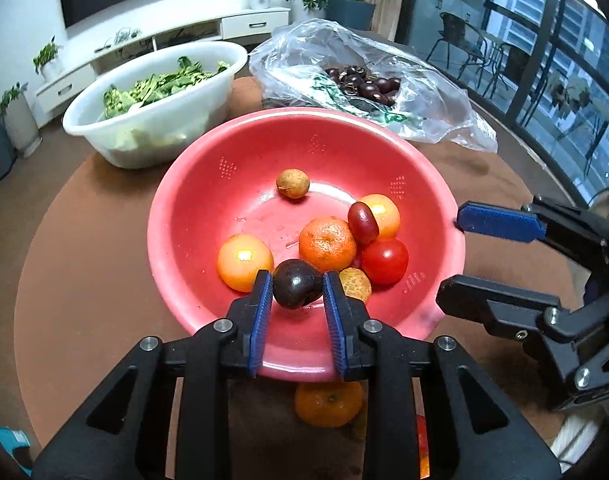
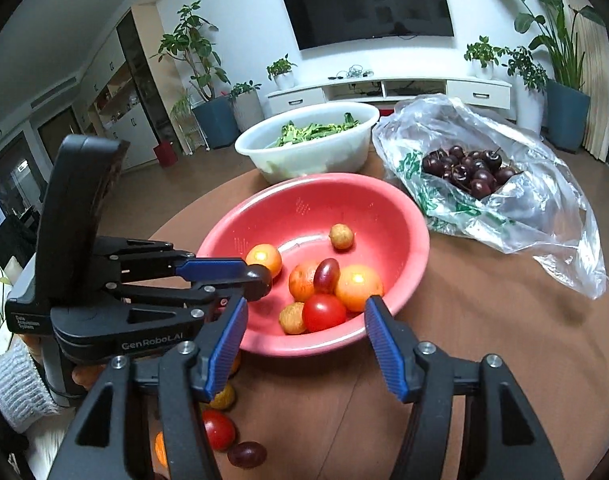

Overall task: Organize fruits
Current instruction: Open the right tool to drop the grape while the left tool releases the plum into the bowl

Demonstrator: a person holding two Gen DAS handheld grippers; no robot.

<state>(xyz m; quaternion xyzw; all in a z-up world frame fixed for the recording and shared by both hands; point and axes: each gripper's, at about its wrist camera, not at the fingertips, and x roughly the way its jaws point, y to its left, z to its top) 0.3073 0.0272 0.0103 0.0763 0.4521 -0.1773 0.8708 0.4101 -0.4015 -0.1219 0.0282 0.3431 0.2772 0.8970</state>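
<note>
A pink bowl [image 1: 432, 184] [image 2: 404, 216] stands mid-table and holds several fruits: an orange [image 1: 327, 243], a red tomato [image 1: 384, 261] [image 2: 323, 312], a dark red grape [image 1: 362, 222] [image 2: 326, 275] and a brown longan [image 1: 292, 184] [image 2: 341, 236]. Above the bowl's near side my left gripper [image 1: 297, 289] [image 2: 252, 280] is shut on a dark plum [image 1: 296, 283] [image 2: 260, 282]. My right gripper [image 2: 306, 328] [image 1: 452, 256] stands open at the bowl's near rim, nothing between its pads. Loose on the table lie an orange [image 1: 328, 404], a tomato [image 2: 220, 428] and a grape [image 2: 246, 454].
A white tub of greens [image 1: 152, 96] [image 2: 308, 144] sits behind the bowl. To its right lies a clear plastic bag of dark cherries [image 1: 364, 80] [image 2: 468, 172]. The round brown table [image 1: 96, 280] [image 2: 484, 340] ends near the bag's far side.
</note>
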